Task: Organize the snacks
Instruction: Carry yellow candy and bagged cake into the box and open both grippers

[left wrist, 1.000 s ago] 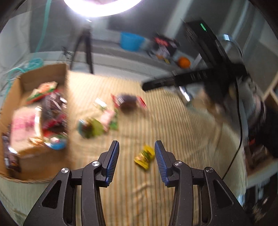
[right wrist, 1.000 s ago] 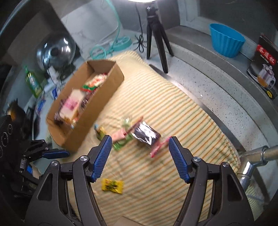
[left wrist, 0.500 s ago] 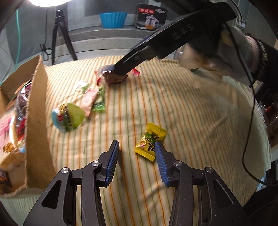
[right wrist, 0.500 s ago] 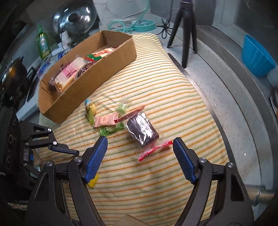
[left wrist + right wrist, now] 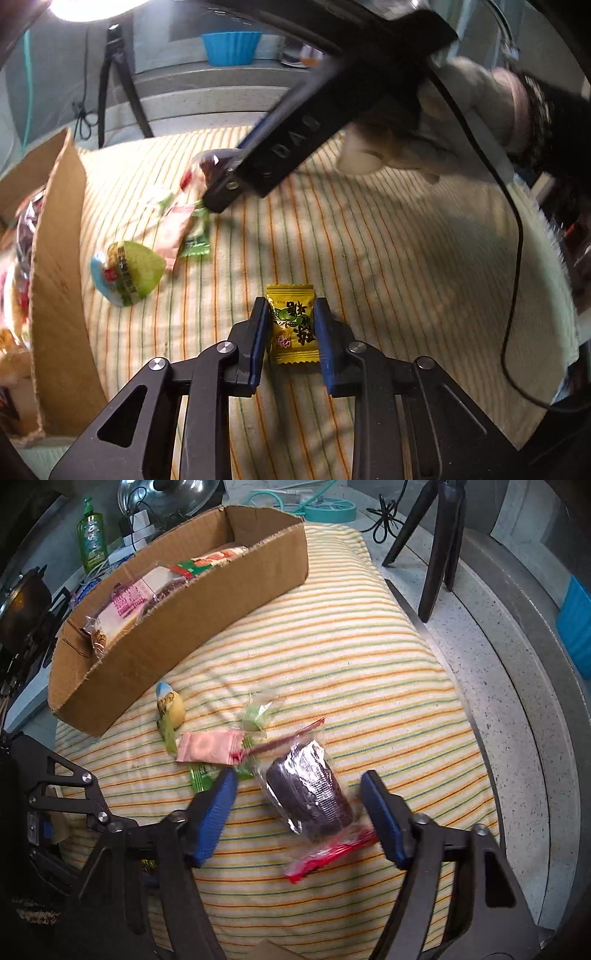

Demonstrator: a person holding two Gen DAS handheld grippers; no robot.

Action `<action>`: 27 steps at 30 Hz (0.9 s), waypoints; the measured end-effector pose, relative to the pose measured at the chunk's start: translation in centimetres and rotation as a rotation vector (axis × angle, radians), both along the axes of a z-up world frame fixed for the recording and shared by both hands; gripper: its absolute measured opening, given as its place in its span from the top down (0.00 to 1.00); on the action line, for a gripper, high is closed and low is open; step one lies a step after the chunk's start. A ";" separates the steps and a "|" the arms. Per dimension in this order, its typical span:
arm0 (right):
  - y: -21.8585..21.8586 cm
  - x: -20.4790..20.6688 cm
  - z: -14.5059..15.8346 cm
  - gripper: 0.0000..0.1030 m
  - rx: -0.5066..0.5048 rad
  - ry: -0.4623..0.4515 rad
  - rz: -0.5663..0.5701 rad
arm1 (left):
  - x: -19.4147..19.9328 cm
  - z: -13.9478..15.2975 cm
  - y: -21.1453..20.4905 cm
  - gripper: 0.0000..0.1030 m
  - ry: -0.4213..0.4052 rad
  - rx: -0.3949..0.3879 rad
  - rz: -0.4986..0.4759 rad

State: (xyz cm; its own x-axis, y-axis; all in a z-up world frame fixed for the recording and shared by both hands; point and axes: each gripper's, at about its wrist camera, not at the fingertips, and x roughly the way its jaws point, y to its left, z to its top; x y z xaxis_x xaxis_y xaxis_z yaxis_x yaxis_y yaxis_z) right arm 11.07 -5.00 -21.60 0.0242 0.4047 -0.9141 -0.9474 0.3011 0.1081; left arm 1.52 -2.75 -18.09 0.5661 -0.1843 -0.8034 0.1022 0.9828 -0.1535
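A yellow candy packet (image 5: 293,325) lies on the striped cloth between the fingers of my left gripper (image 5: 290,314), which is open around it. My right gripper (image 5: 299,786) is open with a dark chocolate cake in clear wrap (image 5: 308,797) between its fingers. The right gripper also shows in the left wrist view (image 5: 280,147), reaching over the loose snacks. A cardboard box (image 5: 177,627) holding several snacks stands at the left; it also shows in the left wrist view (image 5: 59,280).
Loose on the cloth lie a pink packet (image 5: 207,747), green packets (image 5: 255,716) and a green-and-blue round snack (image 5: 127,271). A black tripod (image 5: 436,542), a blue bowl (image 5: 231,46) and a green bottle (image 5: 90,533) stand beyond the cloth.
My left gripper has moved forward so the yellow candy now lies between its fingers. My right gripper has come down around the chocolate cake.
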 end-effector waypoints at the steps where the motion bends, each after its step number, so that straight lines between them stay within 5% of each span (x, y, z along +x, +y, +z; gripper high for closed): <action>1: -0.1 0.2 -0.1 0.54 -0.001 0.004 -0.006 | 0.0 0.0 0.2 0.81 0.000 -0.006 0.012; 12: -1.7 0.1 0.6 0.65 0.076 0.045 -0.098 | -0.8 0.5 2.0 0.82 -0.010 -0.083 0.119; 27: -2.5 -1.8 6.1 0.66 0.188 0.026 -0.195 | -3.2 5.8 6.4 0.82 -0.117 -0.115 0.195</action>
State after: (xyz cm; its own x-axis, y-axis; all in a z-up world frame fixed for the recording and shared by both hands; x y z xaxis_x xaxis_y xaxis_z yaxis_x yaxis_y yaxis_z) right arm 9.30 -7.51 -15.54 0.0956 0.5576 -0.8246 -0.8695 0.4500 0.2035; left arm -1.73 3.67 -12.33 0.6878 -0.1490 -0.7104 -0.0639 0.9624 -0.2638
